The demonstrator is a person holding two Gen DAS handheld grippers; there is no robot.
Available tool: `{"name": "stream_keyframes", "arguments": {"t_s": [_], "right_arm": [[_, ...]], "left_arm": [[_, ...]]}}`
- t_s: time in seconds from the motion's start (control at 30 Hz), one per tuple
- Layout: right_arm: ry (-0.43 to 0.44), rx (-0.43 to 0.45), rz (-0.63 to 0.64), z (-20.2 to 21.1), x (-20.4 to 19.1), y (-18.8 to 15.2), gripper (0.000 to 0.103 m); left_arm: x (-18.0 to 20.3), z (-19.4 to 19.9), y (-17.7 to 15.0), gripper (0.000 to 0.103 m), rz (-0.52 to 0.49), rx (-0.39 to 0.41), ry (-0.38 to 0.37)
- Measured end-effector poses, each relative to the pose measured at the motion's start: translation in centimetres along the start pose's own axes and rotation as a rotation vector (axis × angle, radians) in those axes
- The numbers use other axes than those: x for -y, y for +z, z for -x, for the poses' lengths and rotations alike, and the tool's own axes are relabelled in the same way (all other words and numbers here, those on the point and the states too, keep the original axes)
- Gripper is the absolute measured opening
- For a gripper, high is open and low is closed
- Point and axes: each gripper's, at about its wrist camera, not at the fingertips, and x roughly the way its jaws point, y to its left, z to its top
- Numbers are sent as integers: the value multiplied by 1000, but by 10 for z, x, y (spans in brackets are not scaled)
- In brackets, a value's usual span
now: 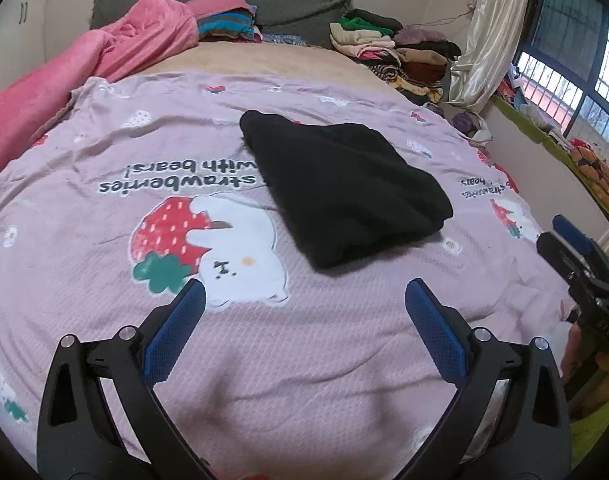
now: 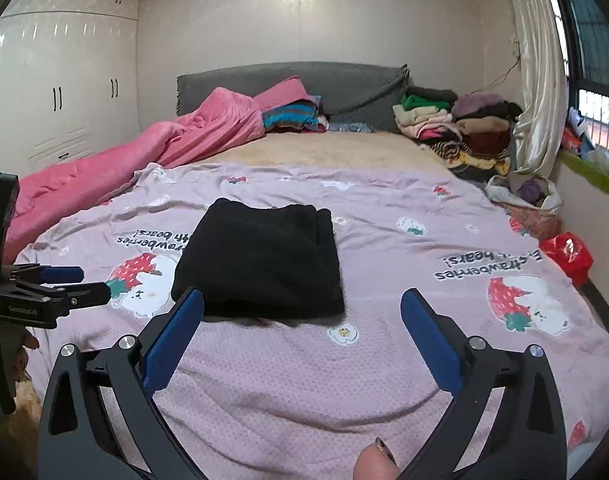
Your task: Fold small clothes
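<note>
Lying folded into a thick dark rectangle, the black garment (image 1: 344, 192) sits in the middle of both frames on a pink strawberry-and-bear bedspread (image 1: 264, 360), partly covering the printed lettering and the edge of one bear motif. Nothing rests on it and nothing lies between it and either tool.

In the left wrist view, the left gripper (image 1: 304, 300) fills the lower frame with its blue-padded fingers spread wide, nothing between them, tips just short of the garment's near edge. The right gripper (image 1: 576, 248) shows at the right edge of that frame, beside the bedspread's border. In its own view its fingers are likewise wide apart and empty, the left pad's tip overlapping the garment's near corner in the picture; whether it touches cannot be told. A fingertip shows at the bottom edge there.

Around the bed: a rumpled pink blanket (image 2: 144, 152) along the left, a grey headboard (image 2: 344, 84) at upper centre, stacked folded clothes (image 2: 456, 128) at upper right, a red plastic bag (image 2: 566, 256) at the right edge, white wardrobes (image 2: 56, 92) at upper left, and a pale curtain (image 2: 536, 80) by the window.
</note>
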Motion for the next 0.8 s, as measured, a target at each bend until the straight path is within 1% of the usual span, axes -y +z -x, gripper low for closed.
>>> {"name": "stream_keyframes", "arguments": {"t_s": [0.13,0.23,0.5,0.53,0.7,0.8], "right_arm": [[-7,21,0,8,-6,-6,98],[-10,24,-5,11,-10,-13,98],[-54,3,-5,12,-22,-35,99],[-58,-4,-6,12,-22,-38,99],[-77,-96,-19,0,-27,-60,99],[-116,-151,-11,-12,-27,-65,99]], "left_arm": [[-1,6,-11,93,-13,19,24],[-3,9,-20,93,-8,26,20],[-6,4,-40,94,-6,3,21],[-6,3,-42,94,-3,-3,21],[-7,-4,-48,94,-5,-18,18],[-10,-8,-50,94,2,-22,18]]}}
